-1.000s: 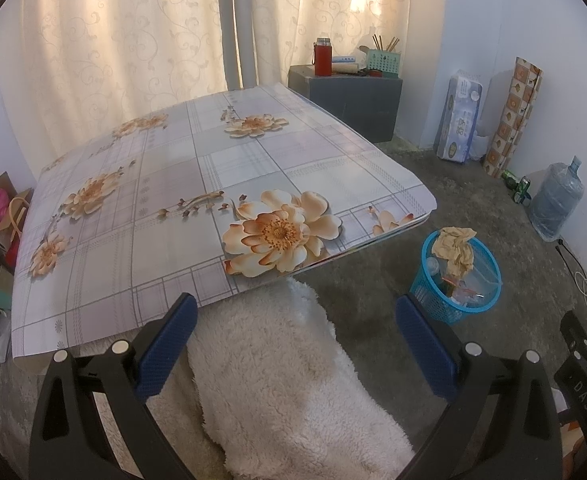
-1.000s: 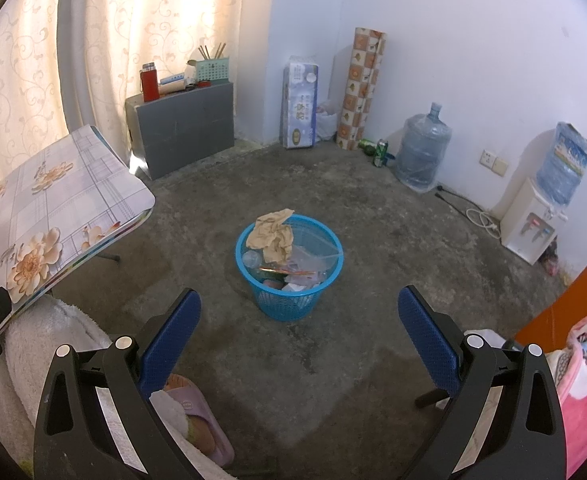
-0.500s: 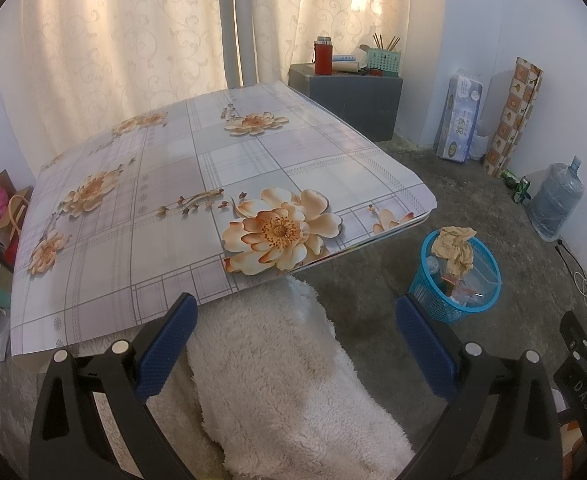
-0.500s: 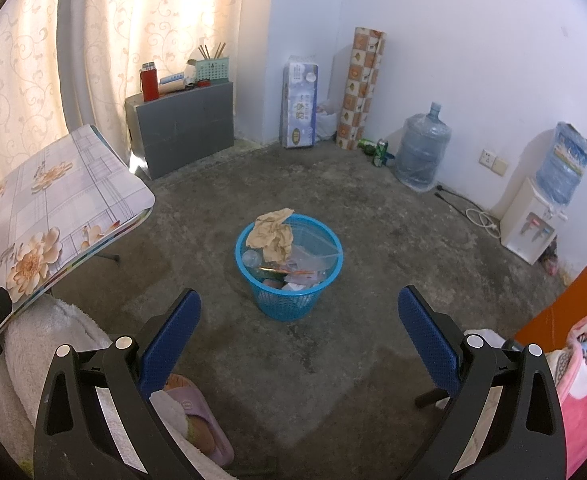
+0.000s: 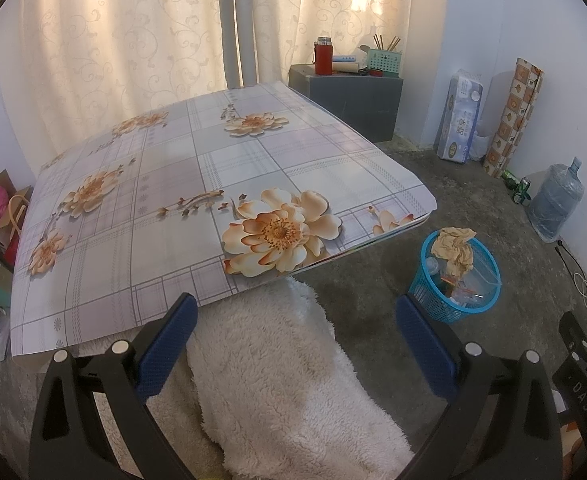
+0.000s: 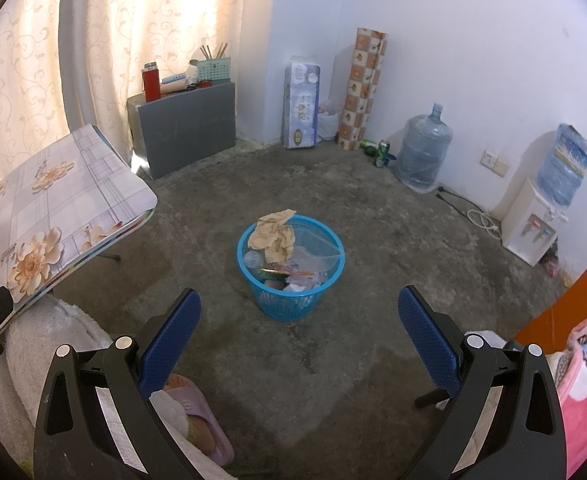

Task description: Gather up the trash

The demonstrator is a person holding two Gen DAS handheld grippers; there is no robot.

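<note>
While spread wide, right gripper [image 6: 299,330] fingers [image 6: 171,332] frame (untouched) the basket [image 6: 289,304].

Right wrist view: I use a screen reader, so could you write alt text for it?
A blue trash basket stands on the concrete floor, holding wrappers and clear plastic with a crumpled brown paper on top. The open, empty right tool frames it from below. A floral-covered table sits at left, a water jug by the wall.

Left gripper [image 5: 295,320], fingers [image 5: 169,338] spread, empty above floral table [image 5: 165,184]; basket [image 5: 459,276] right.
</note>
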